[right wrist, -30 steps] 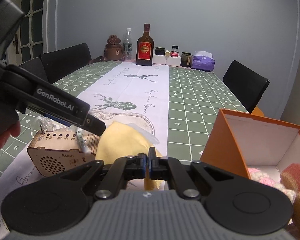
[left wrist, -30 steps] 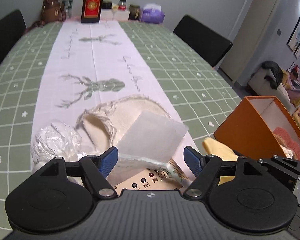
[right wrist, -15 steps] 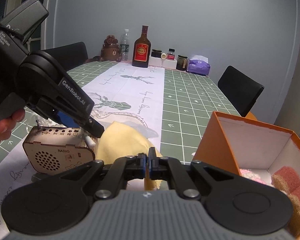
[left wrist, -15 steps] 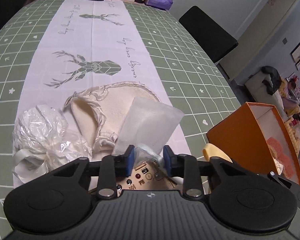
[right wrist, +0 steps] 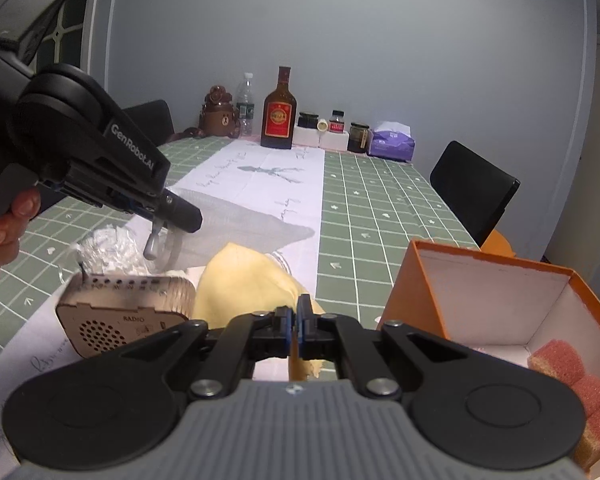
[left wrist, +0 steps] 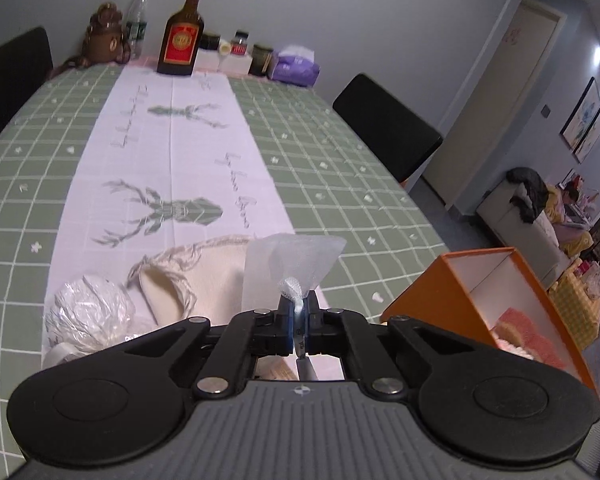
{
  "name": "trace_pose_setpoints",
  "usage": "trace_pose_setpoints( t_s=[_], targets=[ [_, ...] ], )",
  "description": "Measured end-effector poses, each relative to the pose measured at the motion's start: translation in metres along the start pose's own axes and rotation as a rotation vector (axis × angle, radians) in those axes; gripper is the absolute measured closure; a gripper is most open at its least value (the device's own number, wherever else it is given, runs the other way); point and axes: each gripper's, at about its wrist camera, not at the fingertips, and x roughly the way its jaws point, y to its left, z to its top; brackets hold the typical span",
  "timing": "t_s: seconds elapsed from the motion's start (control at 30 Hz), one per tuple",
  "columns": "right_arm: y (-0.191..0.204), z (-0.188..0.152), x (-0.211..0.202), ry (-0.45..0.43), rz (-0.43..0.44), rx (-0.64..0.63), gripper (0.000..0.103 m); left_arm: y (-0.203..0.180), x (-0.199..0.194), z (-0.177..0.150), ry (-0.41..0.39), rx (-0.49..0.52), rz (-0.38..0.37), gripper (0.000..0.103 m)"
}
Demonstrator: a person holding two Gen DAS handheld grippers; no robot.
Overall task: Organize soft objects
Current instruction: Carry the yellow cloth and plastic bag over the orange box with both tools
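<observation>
Below, we see a long table (left wrist: 340, 184) covered by a green checked cloth, with a pale runner (left wrist: 172, 168) printed with deer down its middle. At the far end, against a grey wall, stand a brown liquor bottle (left wrist: 182, 40), a clear water bottle (left wrist: 137, 20), a bear-shaped jar (left wrist: 105, 32), small jars and a purple tissue pack (left wrist: 296, 66). Black chairs (left wrist: 386, 130) flank the table; a closed door (left wrist: 496, 92) and a cluttered sofa (left wrist: 528, 220) lie to the right.

Our left gripper (left wrist: 298, 316) has just been closing, and its jaws now pinch a corner of a translucent mesh bag (left wrist: 296, 260), which hangs lifted above the runner. Beneath it lie a cream drawstring bag (left wrist: 192, 276) and a crumpled plastic wrap (left wrist: 88, 312).

Our right gripper (right wrist: 296, 328) is clenched on the edge of a yellow cloth (right wrist: 244, 280), which rests on the runner beside a wooden radio (right wrist: 128, 312).

An orange box (right wrist: 496, 292) lies open on its side at the table's right edge, near the yellow cloth, with pink sponges (right wrist: 564, 368) inside it.
</observation>
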Motion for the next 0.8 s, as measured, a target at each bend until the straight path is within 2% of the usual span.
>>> trace_pose_setpoints(
  t_s=[0.2,0.37,0.57,0.8],
  targets=[
    [-0.013,0.015,-0.024,-0.019,0.082,0.075,0.103,-0.019,-0.049,-0.008,-0.135,0.001,0.007,0.099],
    [-0.021,0.029,-0.053,-0.049,0.127,0.074,0.103,-0.035,-0.085,-0.023,-0.215,-0.007,-0.032,0.099],
    [-0.043,0.039,-0.087,-0.081,0.104,0.031,0.103,-0.065,-0.108,-0.043,-0.255,0.027,-0.123,0.099],
    [-0.096,0.039,-0.113,-0.079,0.009,0.024,0.103,-0.116,-0.089,-0.053,-0.237,0.081,-0.202,0.099]
  ],
)
